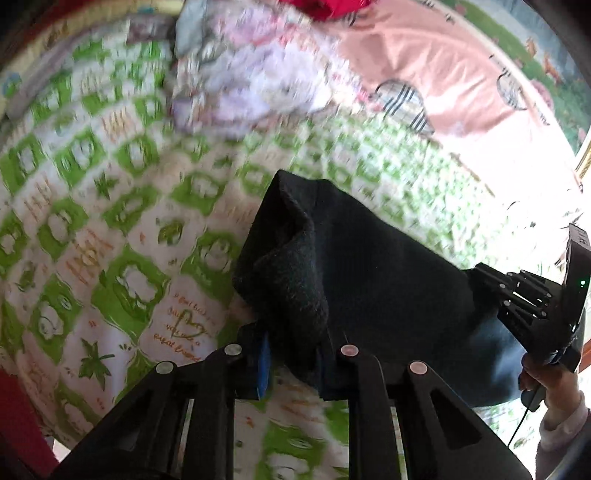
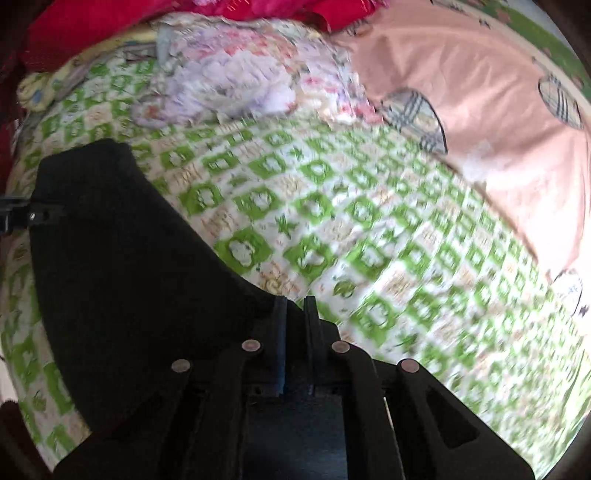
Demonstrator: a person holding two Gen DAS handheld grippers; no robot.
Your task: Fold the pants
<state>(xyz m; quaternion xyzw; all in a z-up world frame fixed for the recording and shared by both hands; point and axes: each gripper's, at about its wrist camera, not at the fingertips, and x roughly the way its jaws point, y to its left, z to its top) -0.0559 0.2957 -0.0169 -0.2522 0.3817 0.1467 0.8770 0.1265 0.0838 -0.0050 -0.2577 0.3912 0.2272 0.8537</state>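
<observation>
The black pants [image 1: 354,266] hang lifted above a bed with a green-and-white patterned cover [image 1: 110,221]. My left gripper [image 1: 295,347] is shut on a bunched edge of the pants. My right gripper shows at the right of the left wrist view [image 1: 517,295], gripping the other end of the cloth. In the right wrist view the pants [image 2: 129,266] spread left from my right gripper [image 2: 295,306], which is shut on their edge. The left gripper's tip [image 2: 22,216] pokes in at the far left, against the cloth.
A crumpled pale purple floral cloth [image 2: 229,88] lies at the back of the bed. A pink sheet with plaid patches [image 2: 480,110] covers the right side. Red fabric [image 2: 147,22] is piled at the far top. The patterned cover [image 2: 369,240] stretches out ahead.
</observation>
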